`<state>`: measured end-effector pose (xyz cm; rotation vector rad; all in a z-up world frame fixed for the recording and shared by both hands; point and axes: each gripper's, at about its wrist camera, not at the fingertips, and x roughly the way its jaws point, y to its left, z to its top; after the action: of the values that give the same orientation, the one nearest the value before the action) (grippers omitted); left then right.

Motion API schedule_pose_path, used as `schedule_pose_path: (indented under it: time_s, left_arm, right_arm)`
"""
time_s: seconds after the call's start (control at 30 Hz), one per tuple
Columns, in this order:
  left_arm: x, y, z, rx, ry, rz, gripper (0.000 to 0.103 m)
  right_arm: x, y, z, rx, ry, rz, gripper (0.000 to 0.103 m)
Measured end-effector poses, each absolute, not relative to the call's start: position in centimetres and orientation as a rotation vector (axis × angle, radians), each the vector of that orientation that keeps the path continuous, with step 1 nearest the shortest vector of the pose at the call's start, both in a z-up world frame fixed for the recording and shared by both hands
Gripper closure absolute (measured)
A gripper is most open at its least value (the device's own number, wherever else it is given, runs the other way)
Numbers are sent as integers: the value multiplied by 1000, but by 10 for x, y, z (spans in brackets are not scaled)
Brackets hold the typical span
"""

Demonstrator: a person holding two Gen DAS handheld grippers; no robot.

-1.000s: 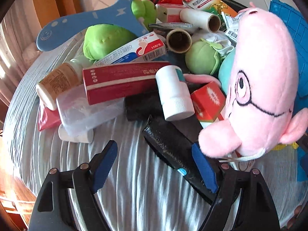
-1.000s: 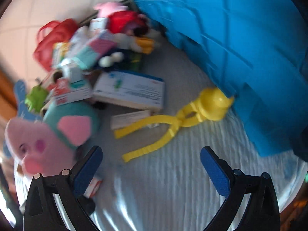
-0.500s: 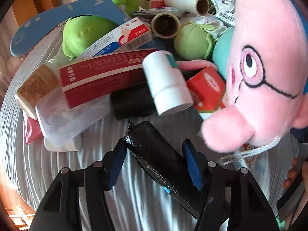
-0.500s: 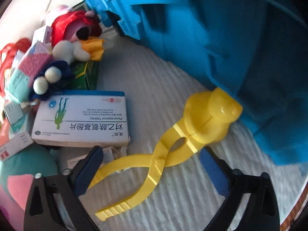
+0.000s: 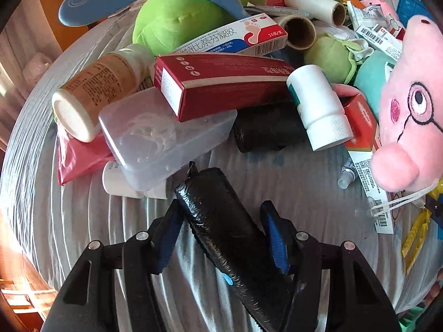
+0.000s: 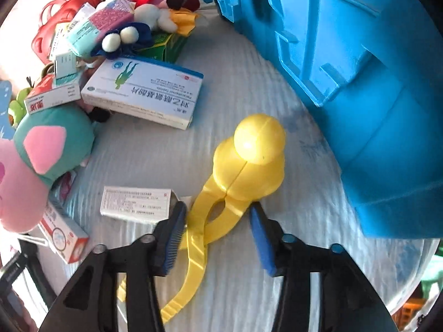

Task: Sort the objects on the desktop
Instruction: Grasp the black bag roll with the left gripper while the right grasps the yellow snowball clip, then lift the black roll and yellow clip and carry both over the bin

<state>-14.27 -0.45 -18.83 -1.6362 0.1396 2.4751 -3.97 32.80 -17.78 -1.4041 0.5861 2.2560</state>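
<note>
In the left wrist view a black roll of bags [image 5: 227, 227] lies on the grey cloth between my left gripper's blue pads [image 5: 169, 235]. My left gripper [image 5: 221, 229] has closed around it; the left pad touches it and the right pad stands just off it. In the right wrist view a yellow duck-shaped clamp toy [image 6: 243, 166] lies on the cloth. My right gripper [image 6: 216, 229] straddles its handles, part closed, with the pads at or near the plastic.
A pile lies ahead of the left gripper: a red box [image 5: 221, 83], a clear plastic case [image 5: 166, 138], a white bottle [image 5: 318, 105], a pink pig plush [image 5: 409, 110]. A blue crate [image 6: 346, 69] stands right of the toy; medicine boxes [image 6: 144, 91] lie to its left.
My left gripper moved forward over the black roll and closed in around it. My right gripper moved down to the yellow toy and narrowed around its handles.
</note>
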Motion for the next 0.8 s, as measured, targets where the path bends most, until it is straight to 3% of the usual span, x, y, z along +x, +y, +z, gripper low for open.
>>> schedule_pose_path:
  time_s: [0.07, 0.2, 0.4, 0.47, 0.5, 0.63, 0.8]
  left_arm:
    - [-141, 0, -187, -1638, 153, 2456, 53]
    - [-131, 3, -183, -1636, 145, 2429, 64]
    - [-121, -2, -185, -1638, 153, 2449, 65]
    - [-121, -2, -186, -1634, 158, 2445, 66]
    - [-119, -1, -185, -1627, 163, 2440, 66]
    - [-107, -4, -169, -1535, 117, 2434, 68]
    - [-98, -11, -129, -1377, 141, 2502, 69]
  right_arm:
    - [-42, 331, -179, -1387, 617, 2261, 40]
    - [-44, 335, -181, -1353, 644, 2270, 41]
    - [-40, 339, -184, -1313, 669, 2264, 40]
    - [-44, 336, -186, -1306, 552, 2255, 53]
    - [-46, 335, -186, -1312, 512, 2258, 65]
    - [-35, 332, -180, -1312, 511, 2297, 67]
    - [-18, 313, -145, -1201, 357, 2420, 67]
